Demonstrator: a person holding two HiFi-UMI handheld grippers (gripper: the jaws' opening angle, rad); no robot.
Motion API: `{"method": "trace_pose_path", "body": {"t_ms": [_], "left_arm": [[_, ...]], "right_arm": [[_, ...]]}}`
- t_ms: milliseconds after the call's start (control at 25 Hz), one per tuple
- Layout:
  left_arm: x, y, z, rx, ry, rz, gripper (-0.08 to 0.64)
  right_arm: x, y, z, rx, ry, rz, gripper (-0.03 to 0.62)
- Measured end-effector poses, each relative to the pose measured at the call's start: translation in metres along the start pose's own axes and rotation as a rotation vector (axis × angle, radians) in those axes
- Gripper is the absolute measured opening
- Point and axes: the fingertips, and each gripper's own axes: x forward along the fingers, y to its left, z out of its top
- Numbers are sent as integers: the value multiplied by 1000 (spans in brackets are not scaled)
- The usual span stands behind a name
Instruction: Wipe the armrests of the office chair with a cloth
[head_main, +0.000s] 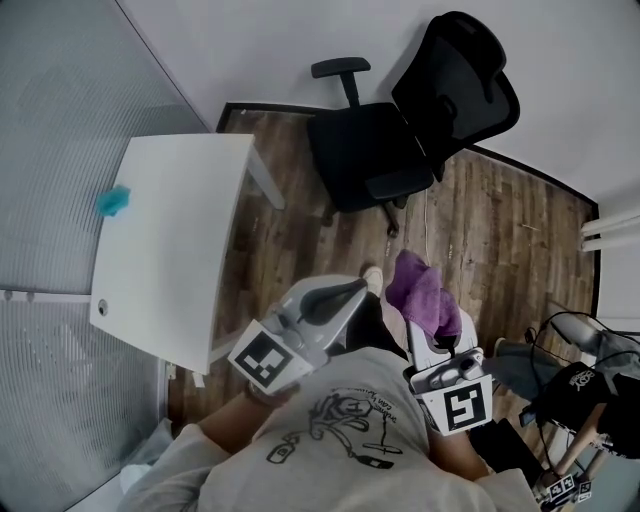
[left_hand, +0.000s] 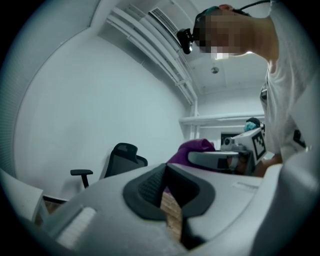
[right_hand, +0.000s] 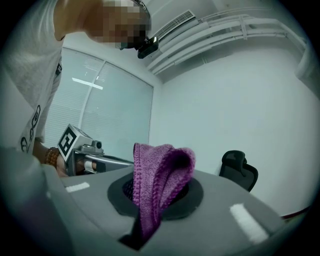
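Note:
The black office chair (head_main: 400, 130) stands on the wood floor by the far wall, one armrest (head_main: 340, 68) at its left and the other (head_main: 400, 185) at its near side. Both grippers are held close to my chest, well short of the chair. My right gripper (head_main: 415, 310) is shut on a purple knitted cloth (head_main: 425, 295), which bunches up between its jaws (right_hand: 160, 170). My left gripper (head_main: 352, 292) is shut with nothing in it. In the left gripper view the chair (left_hand: 122, 157) and an armrest (left_hand: 81, 172) show far off.
A white table (head_main: 170, 250) stands to the left against a glass partition, with a small blue object (head_main: 113, 201) near its far edge. Dark equipment and cables (head_main: 590, 390) lie at the lower right. Wood floor (head_main: 290, 240) lies between me and the chair.

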Motion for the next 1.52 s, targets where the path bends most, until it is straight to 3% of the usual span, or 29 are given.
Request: {"method": "trace_pose_path", "body": {"t_ms": [680, 1120, 1520], "left_arm": [[107, 88, -44, -53, 63, 59, 0], [161, 168, -99, -60, 99, 122, 0], [185, 225, -168, -84, 161, 159, 0]], "right_arm": [[85, -98, -52, 30, 65, 85, 28], [152, -160, -128, 11, 139, 126, 28], [206, -175, -204, 11, 196, 200, 28]]}}
